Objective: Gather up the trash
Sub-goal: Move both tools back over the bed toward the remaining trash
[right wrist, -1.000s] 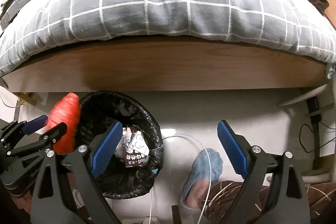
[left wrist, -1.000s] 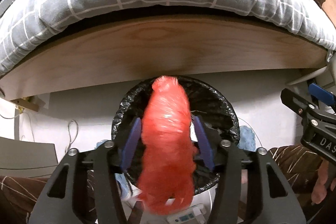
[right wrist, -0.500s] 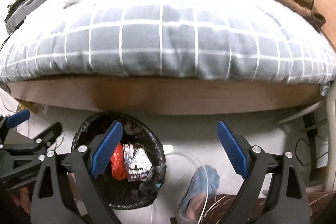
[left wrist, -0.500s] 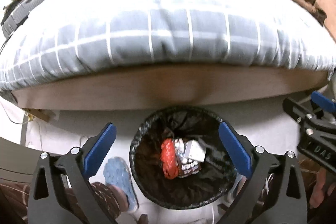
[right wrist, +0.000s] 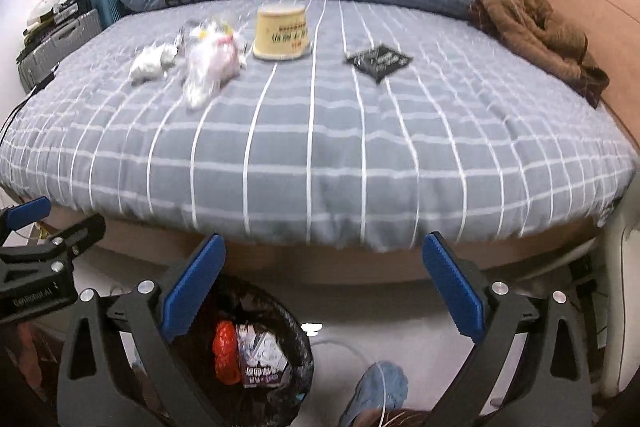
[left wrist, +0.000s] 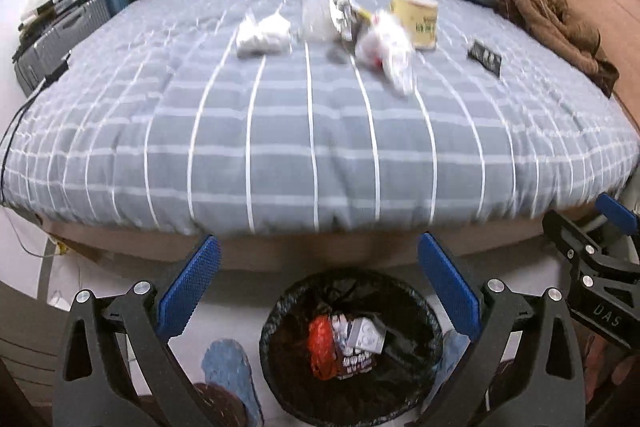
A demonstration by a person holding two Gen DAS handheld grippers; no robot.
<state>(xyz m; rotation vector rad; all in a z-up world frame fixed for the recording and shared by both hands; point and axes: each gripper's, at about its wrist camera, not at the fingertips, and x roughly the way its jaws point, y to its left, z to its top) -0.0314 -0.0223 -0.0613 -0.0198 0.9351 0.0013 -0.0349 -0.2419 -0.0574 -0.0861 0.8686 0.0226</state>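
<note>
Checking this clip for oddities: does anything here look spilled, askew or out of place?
Yes: litter lies on the bed: a yellow tub, a black packet, a clear bag and a white wad. Nothing looks spilled around the bin.

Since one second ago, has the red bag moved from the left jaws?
Yes. The red bag was between the left gripper's jaws above the bin's rim; now it lies down inside the black bin, and those jaws have just been opening with nothing between them.
</note>
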